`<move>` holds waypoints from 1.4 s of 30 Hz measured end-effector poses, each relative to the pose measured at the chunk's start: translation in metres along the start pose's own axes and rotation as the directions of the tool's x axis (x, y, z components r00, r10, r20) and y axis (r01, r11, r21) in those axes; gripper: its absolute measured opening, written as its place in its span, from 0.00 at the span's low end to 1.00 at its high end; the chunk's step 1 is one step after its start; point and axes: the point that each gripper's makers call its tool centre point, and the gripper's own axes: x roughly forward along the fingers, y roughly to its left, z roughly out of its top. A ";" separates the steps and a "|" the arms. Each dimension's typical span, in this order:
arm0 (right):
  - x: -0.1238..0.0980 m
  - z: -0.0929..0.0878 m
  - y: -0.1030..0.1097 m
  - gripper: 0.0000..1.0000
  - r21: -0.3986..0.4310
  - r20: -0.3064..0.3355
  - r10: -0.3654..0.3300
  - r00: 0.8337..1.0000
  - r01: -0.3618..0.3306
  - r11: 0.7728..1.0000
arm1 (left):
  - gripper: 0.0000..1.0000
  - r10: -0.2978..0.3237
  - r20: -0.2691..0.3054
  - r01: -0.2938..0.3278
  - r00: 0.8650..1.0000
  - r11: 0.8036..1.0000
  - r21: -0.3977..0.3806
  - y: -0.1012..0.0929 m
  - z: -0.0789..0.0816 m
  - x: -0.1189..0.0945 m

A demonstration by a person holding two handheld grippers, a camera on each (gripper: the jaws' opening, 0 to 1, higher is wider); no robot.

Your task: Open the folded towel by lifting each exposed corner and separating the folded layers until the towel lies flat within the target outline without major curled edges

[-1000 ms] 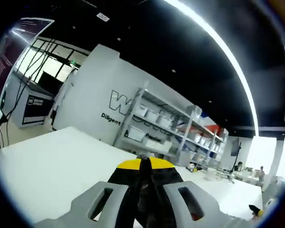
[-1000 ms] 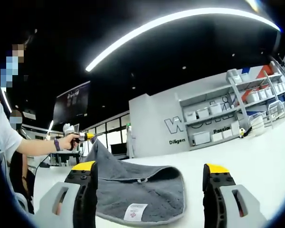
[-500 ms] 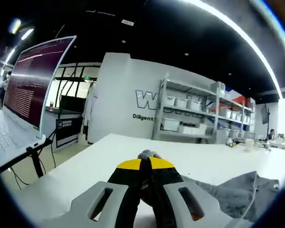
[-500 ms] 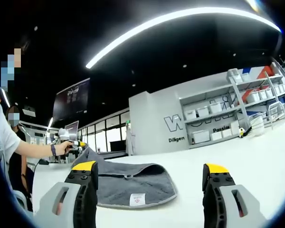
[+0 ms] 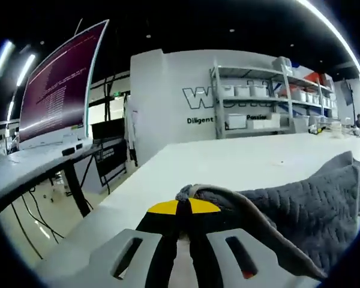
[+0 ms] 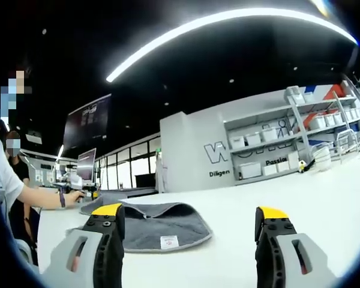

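A grey quilted towel (image 6: 162, 223) lies low on the white table (image 6: 300, 198), one layer still folded over, a white label (image 6: 168, 242) at its near edge. My left gripper (image 5: 183, 207) is shut on a corner of this towel (image 5: 300, 204), which trails off to the right in the left gripper view. In the right gripper view that same gripper (image 6: 78, 183) sits at the far left in a person's hand, down near the table. My right gripper (image 6: 189, 217) stands open in front of the towel, nothing between its yellow-tipped jaws.
A large monitor (image 5: 60, 90) on a desk stands left of the table. Shelving with white bins (image 6: 288, 144) lines the far wall. A person (image 6: 9, 180) stands at the left edge of the right gripper view. White tabletop stretches to the right of the towel.
My left gripper has carried the towel corner outward and down toward the table, so the raised layer now lies flatter. The right gripper has stayed open and barely moved.
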 end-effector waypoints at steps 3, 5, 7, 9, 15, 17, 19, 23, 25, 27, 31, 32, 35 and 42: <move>0.000 -0.002 -0.001 0.91 -0.005 -0.008 -0.012 1.000 0.012 1.000 | 0.03 -0.004 -0.018 0.004 1.000 1.000 0.003 0.010 -0.008 0.002; 0.000 -0.002 -0.002 0.91 -0.005 -0.010 -0.018 1.000 0.018 1.000 | 0.03 -0.002 -0.031 0.002 1.000 1.000 0.006 0.020 -0.014 0.004; 0.000 -0.002 -0.001 0.91 -0.005 -0.008 -0.019 1.000 0.019 1.000 | 0.03 -0.002 -0.034 0.002 0.999 1.000 -0.008 0.027 -0.017 0.006; -0.001 -0.001 0.000 0.91 0.003 0.000 -0.018 1.000 0.018 1.000 | 0.03 -0.032 -0.026 0.030 0.999 0.997 -0.077 0.027 -0.019 0.008; -0.004 0.002 -0.006 0.90 0.018 0.019 -0.048 0.999 0.048 0.999 | 0.04 -0.076 -0.018 0.073 0.997 0.987 -0.140 0.024 -0.019 0.005; -0.004 0.003 -0.006 0.89 0.019 0.025 -0.051 0.998 0.050 0.999 | 0.04 -0.082 -0.019 0.079 0.996 0.988 -0.133 0.023 -0.019 0.001; -0.004 0.005 -0.005 0.89 0.020 0.033 -0.042 0.999 0.042 0.999 | 0.05 -0.087 -0.017 0.084 0.996 0.989 -0.125 0.019 -0.018 -0.005; -0.004 0.005 -0.001 0.89 0.021 0.035 -0.026 0.999 0.025 0.999 | 0.08 -0.071 -0.010 0.071 0.997 0.997 0.009 0.012 -0.010 -0.010; -0.004 0.004 -0.001 0.89 0.021 0.031 -0.027 0.999 0.027 0.999 | 0.13 -0.054 0.006 0.053 0.999 0.995 0.082 0.010 -0.002 -0.014; -0.004 0.005 -0.002 0.89 0.022 0.035 -0.029 0.999 0.029 0.999 | 0.18 -0.026 0.007 0.025 1.000 0.991 0.133 0.013 0.000 -0.016; -0.004 0.006 -0.001 0.89 0.023 0.039 -0.026 0.999 0.025 0.999 | 0.26 0.036 0.011 -0.038 0.999 0.954 0.297 0.020 0.007 -0.019; -0.003 0.006 0.000 0.89 0.023 0.040 -0.023 0.999 0.022 0.999 | 0.26 0.040 0.019 -0.044 0.999 0.949 0.312 0.020 0.009 -0.020; -0.003 0.008 0.000 0.89 0.023 0.044 -0.017 0.999 0.016 1.000 | 0.29 -0.025 0.068 0.005 0.997 0.963 0.269 0.011 0.022 -0.023; -0.002 0.008 0.004 0.89 0.021 0.046 -0.007 0.999 0.006 1.000 | 0.42 -0.214 0.179 0.214 0.960 0.977 0.019 -0.005 0.045 -0.027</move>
